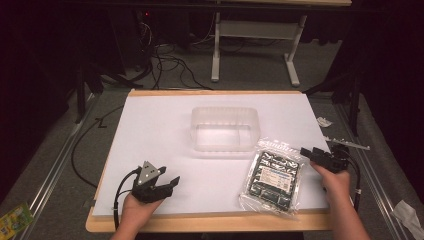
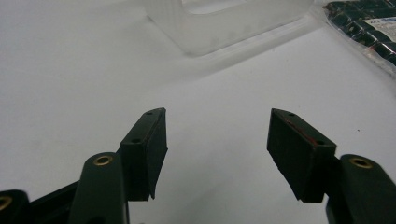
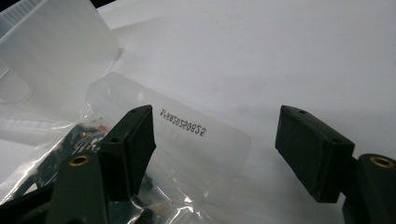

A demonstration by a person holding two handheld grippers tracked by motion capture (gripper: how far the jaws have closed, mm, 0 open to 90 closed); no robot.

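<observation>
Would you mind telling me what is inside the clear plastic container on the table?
The clear plastic container looks empty: the white table cover shows through its base. Its frosted walls blur the near edge, so something small there could go unseen.

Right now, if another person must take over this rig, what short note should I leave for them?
Left claw: open, holding nothing, at the near left of the white table.
Right claw: open, at the top corner of the sealed bag, not gripping it.
Clear plastic bin: mid-table, nothing inside as far as I can tell; the bag lies flat beside it, near right.
Done: nothing moved so far.
Left: probably grip the bag and put it into the bin.
</observation>
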